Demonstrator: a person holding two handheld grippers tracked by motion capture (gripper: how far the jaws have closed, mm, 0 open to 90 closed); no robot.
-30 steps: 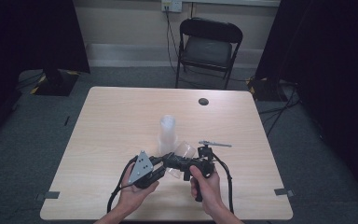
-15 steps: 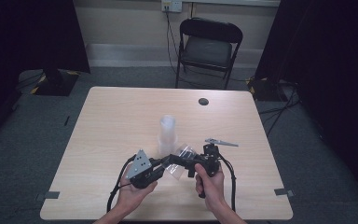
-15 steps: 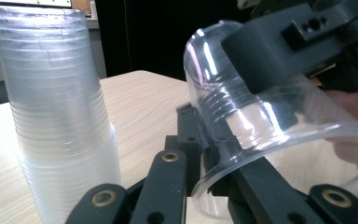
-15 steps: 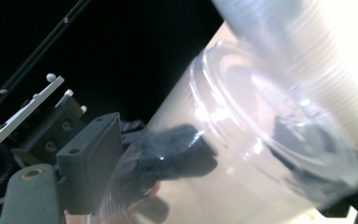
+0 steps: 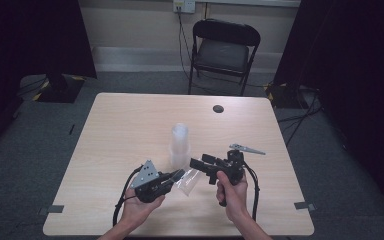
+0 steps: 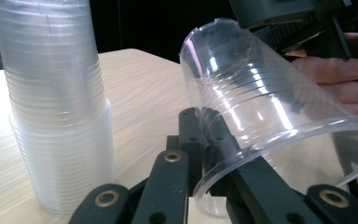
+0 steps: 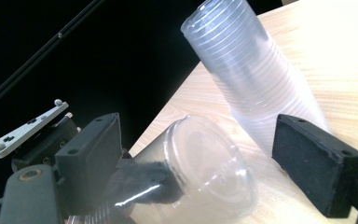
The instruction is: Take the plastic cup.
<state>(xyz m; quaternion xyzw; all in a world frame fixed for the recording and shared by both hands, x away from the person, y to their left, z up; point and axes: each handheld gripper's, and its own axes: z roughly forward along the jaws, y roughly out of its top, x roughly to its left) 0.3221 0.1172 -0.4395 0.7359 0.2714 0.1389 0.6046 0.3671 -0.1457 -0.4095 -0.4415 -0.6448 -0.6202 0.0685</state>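
A tall stack of clear plastic cups (image 5: 180, 144) stands upright near the table's middle (image 6: 56, 107) (image 7: 256, 79). My left gripper (image 5: 178, 175) (image 6: 204, 140) is shut on the rim of a single clear cup (image 5: 190, 182) (image 6: 261, 102). One jaw is inside the cup and one outside, and the cup lies tilted just in front of the stack. My right gripper (image 5: 196, 163) (image 7: 205, 163) is open and points left. The cup's closed base (image 7: 209, 172) sits between its wide-apart jaws without touching the right pad (image 7: 317, 163).
The wooden table (image 5: 130, 125) has a small dark disc (image 5: 218, 108) near its far edge. A black folding chair (image 5: 222, 50) stands behind the table. Cables trail from both grippers toward the near edge.
My right gripper has drawn back to the right and risen a little away from the left one. The single cup has stayed in the left gripper.
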